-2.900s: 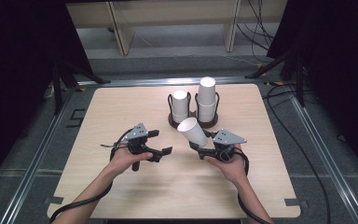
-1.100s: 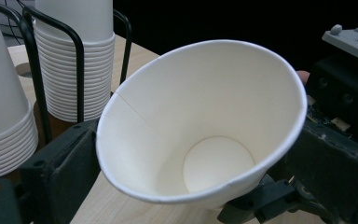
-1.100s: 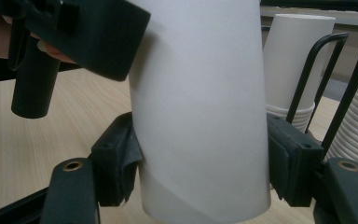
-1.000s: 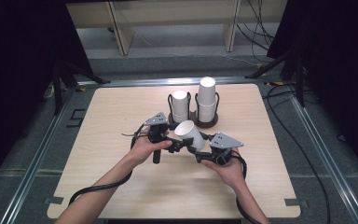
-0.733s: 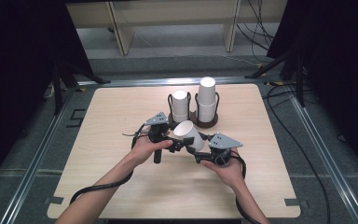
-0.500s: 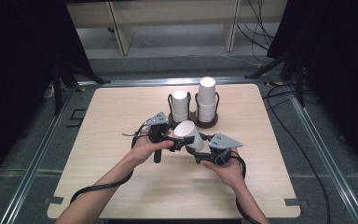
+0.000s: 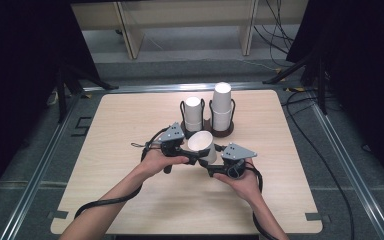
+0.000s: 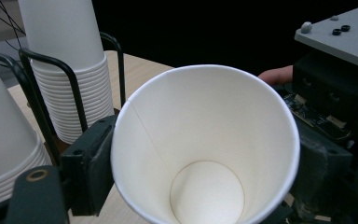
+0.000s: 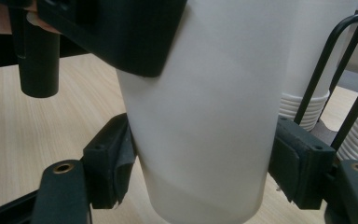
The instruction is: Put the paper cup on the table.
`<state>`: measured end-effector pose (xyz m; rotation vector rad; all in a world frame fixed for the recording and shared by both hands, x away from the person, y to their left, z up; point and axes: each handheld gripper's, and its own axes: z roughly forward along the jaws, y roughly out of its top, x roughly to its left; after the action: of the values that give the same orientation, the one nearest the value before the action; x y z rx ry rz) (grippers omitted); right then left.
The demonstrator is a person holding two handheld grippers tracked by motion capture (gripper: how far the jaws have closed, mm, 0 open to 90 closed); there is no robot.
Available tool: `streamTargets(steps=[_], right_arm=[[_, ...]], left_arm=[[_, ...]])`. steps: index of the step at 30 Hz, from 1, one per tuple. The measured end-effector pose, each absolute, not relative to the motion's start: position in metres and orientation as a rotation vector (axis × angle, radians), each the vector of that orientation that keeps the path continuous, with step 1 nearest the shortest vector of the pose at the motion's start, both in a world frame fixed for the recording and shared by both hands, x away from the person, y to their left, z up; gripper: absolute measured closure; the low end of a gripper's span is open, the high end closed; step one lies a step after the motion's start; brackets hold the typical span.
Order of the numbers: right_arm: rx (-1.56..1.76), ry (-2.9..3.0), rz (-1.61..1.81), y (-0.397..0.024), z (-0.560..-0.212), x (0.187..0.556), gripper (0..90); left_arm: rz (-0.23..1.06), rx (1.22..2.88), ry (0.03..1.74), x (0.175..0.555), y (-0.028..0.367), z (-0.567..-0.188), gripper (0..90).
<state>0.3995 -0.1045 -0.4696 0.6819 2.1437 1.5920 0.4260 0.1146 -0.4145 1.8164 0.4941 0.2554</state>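
1. My left gripper (image 7: pixel 192 156) has just been closing on the paper cup (image 7: pixel 203 146); its pads now pinch the rim, one outside and one by the far lip.
2. My right gripper (image 7: pixel 211 163) has just been opening; its pads flank the cup's base, the right one clear of the wall, so I judge this a handover.
3. The cup hangs tilted between both tools, just short of the cup stacks (image 7: pixel 209 112) in their wire holder (image 7: pixel 222 131).

cup stacks in wire holder (image 7: pixel 211 131) blocking behind, bare table (image 7: pixel 130 120) left
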Motion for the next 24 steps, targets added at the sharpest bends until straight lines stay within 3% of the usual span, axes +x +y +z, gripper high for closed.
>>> streamTargets(steps=[13, 24], right_arm=[[0.693, 2.156, 1.565, -0.103, -0.470, 0.401, 15.7], [0.675, 2.186, 1.553, -0.106, -0.472, 0.401, 15.4]], left_arm=[[0.342, 1.841, 0.455, 0.423, 0.114, -0.411, 22.1], [0.396, 1.844, 0.464, 0.423, 0.128, -0.405, 22.7]])
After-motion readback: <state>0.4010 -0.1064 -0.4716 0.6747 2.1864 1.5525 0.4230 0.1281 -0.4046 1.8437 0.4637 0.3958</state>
